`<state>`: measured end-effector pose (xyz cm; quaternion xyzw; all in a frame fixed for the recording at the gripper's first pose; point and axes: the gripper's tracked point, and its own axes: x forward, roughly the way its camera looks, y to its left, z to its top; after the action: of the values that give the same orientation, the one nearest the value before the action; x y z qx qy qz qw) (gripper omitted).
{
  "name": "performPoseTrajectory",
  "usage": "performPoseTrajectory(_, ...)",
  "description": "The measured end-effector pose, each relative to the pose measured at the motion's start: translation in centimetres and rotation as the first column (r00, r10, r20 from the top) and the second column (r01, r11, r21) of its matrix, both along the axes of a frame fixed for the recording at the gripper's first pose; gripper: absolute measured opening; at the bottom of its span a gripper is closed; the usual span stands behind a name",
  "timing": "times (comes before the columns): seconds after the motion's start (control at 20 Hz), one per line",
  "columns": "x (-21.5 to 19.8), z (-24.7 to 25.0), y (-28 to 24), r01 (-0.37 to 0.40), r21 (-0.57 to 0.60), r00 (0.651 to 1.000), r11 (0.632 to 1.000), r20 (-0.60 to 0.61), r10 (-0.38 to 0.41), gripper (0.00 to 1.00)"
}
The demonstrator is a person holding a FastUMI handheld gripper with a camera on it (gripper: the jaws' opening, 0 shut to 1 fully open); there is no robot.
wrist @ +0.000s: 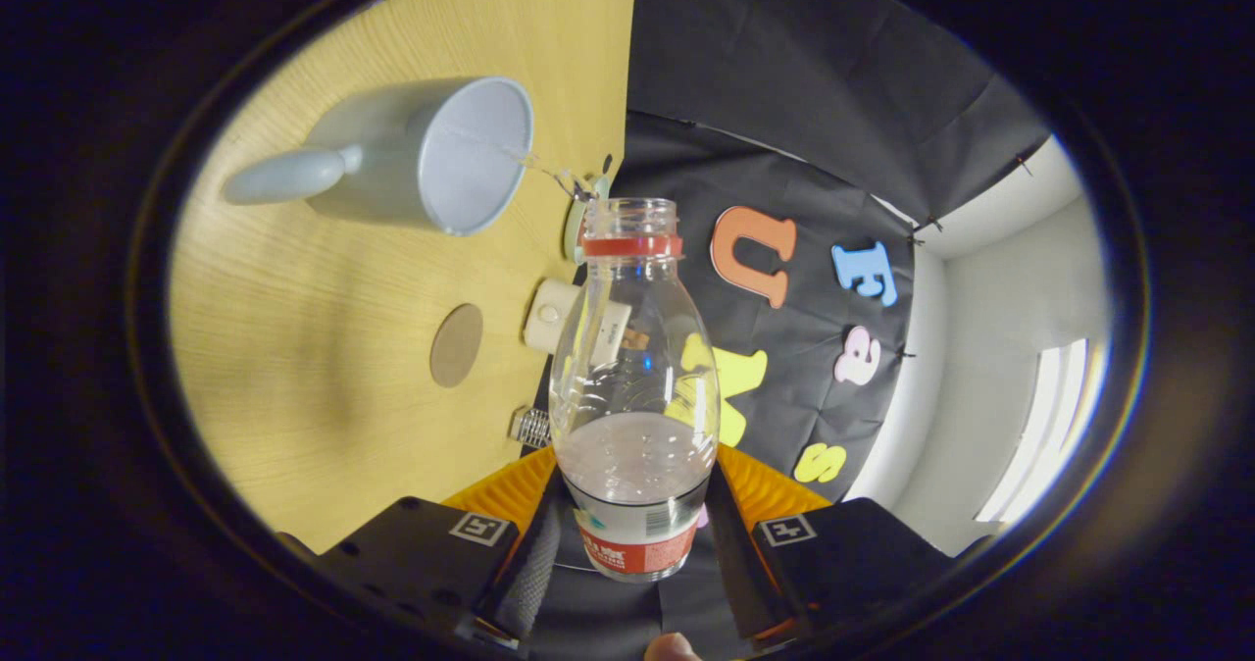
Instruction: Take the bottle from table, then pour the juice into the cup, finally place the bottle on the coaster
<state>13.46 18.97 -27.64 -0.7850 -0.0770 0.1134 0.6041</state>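
Now we squeeze the clear plastic bottle (633,386) tight between our gripper (632,533) fingers, pouring into the pale blue cup (431,156) ahead; tipping too fast might splash juice past it.

I am working in a staged recording booth, not a lived-in home. Black cloth (784,63) is hanging pinned as the wall, with plain white room walls (990,347) and a bright window (1044,426) showing beyond it. A light wood-grain table (324,426) is carrying only a few props, among them a grey cup (431,156) and a round coaster (457,345).
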Motion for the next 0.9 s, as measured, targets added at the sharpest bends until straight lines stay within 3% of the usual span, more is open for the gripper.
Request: performPoseTrajectory(0.9,-0.16,0.61,0.07,-0.002,-0.044,1.000,0.999,0.013,0.003,0.77)
